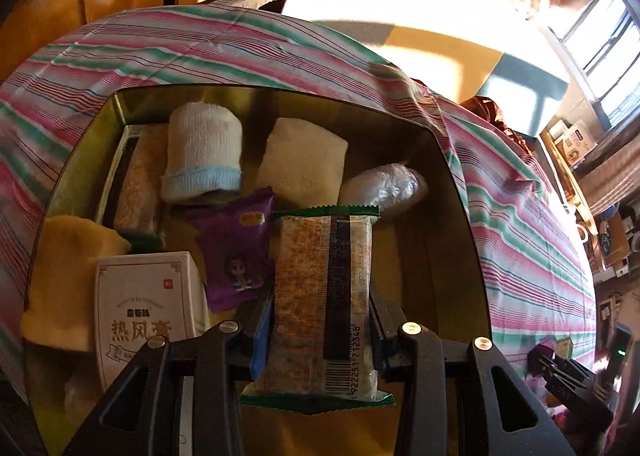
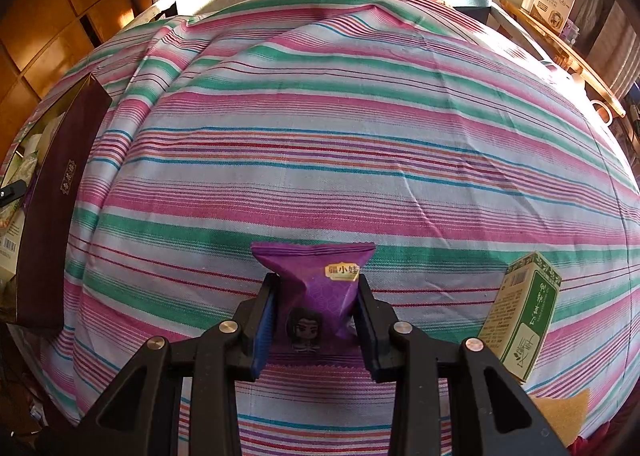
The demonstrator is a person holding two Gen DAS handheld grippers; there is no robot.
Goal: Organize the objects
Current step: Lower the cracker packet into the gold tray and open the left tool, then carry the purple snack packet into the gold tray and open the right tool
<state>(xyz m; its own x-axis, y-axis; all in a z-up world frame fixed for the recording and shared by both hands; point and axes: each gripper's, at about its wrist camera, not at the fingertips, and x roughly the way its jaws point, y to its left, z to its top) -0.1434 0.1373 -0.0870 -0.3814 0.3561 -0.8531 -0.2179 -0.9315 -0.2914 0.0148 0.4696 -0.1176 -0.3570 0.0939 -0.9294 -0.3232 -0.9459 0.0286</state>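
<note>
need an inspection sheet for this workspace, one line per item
surface: striped cloth covers the whole work area, wrinkled
job's things: gold-lined box holds rolled socks, a folded cream cloth, a wrapped bar, a purple packet and a white carton; green carton lies on the cloth
clutter: tan sponge-like piece at the near right edge
grippers: left gripper shut on green-edged snack bar above the box; right gripper shut on purple snack packet over the cloth
cables: nothing seen
surroundings: wooden cabinets, sunlit window, shelf with boxes
</note>
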